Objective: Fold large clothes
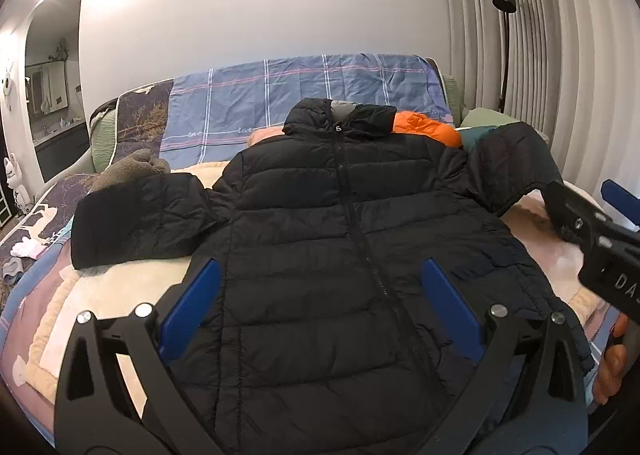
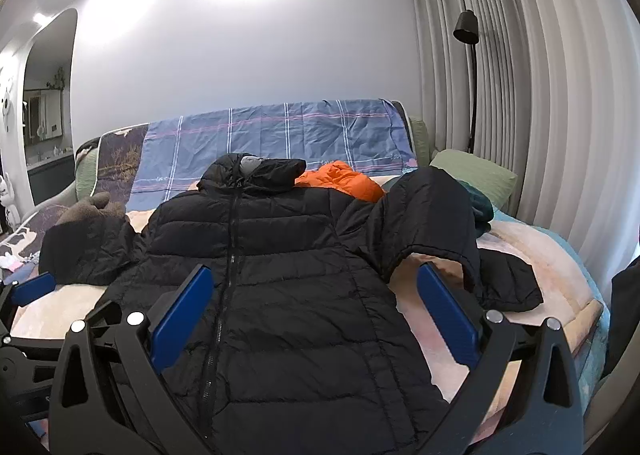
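1. A black puffer jacket (image 1: pixel 340 235) lies front-up and zipped on the pale blanket (image 1: pixel 132 283) covering the bed, collar toward the plaid sheet (image 1: pixel 300 95) at the headboard, hem toward me.

2. My left gripper (image 1: pixel 320 303) hovers over the lower front of the jacket, its blue pads spread wide with nothing between them.

3. My right gripper (image 2: pixel 316 307) hangs over the jacket's right flank, jaws likewise wide apart and empty; one pad sits above the body panel, the other above bare blanket beside the bent sleeve.

4. The right sleeve (image 2: pixel 432 223) arches up and doubles over, its cuff (image 2: pixel 508 287) resting on the blanket. The left sleeve (image 1: pixel 140 223) lies flat, out to the side, next to a grey plush toy (image 1: pixel 132 169).

5. As I judge it, folding has not begun: both sleeves are out and the body is at full length.

6. To do the first fold well, I would take the right sleeve near the cuff, pinching through both layers, since slick quilted fabric is likely to slip from a shallow bite.

7. I would carry it flat across the chest and press out trapped air before letting go, or the padding may spring back.

8. An orange garment (image 2: pixel 344 179) behind the collar lies well clear of the fold.
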Motion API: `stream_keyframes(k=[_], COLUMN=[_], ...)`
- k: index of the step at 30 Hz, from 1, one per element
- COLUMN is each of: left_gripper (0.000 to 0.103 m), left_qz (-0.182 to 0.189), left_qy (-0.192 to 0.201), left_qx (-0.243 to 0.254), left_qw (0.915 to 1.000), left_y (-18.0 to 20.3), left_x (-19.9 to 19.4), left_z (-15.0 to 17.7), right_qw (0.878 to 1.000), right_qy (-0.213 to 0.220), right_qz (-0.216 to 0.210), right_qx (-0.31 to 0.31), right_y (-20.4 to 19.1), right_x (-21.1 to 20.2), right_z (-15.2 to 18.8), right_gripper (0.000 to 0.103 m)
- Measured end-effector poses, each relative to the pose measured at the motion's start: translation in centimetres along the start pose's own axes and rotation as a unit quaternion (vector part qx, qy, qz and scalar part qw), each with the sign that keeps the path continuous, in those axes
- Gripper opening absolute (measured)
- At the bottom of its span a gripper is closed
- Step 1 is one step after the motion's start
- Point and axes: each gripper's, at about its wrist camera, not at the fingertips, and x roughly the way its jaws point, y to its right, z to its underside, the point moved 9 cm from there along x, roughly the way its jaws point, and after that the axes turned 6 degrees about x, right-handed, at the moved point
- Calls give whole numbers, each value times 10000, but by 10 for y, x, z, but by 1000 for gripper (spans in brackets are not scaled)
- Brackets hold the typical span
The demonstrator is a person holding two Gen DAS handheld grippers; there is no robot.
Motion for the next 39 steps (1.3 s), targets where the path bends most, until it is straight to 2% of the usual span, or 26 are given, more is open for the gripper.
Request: stream_keyframes(k=[8,12,30,33,39], left_gripper=[101,101,101,101,101], left_qz=[16,14,114,257,216], left_qy=[-13,-15,-44,-10,-2], left_qx=[118,147,181,79,149], left_qw=[9999,9999,9998,9996,9997], left_y=[4,6,10,9,11], left_x=[2,3,4,2,3], left_z=[3,4,9,8,7], right_qw=[9998,9995,9991,9991,9991], right_qy=[-165,-237,-362,-364,-373], right_qz=[30,-99,-140,-145,-142], right_qx=[-84,-156,-158,-160,-114], right_y=[-3,-7,-11,-10,-9], right_x=[6,8,13,13,13], right_z=[8,10,15,15,14], right_gripper=[102,102,102,102,102])
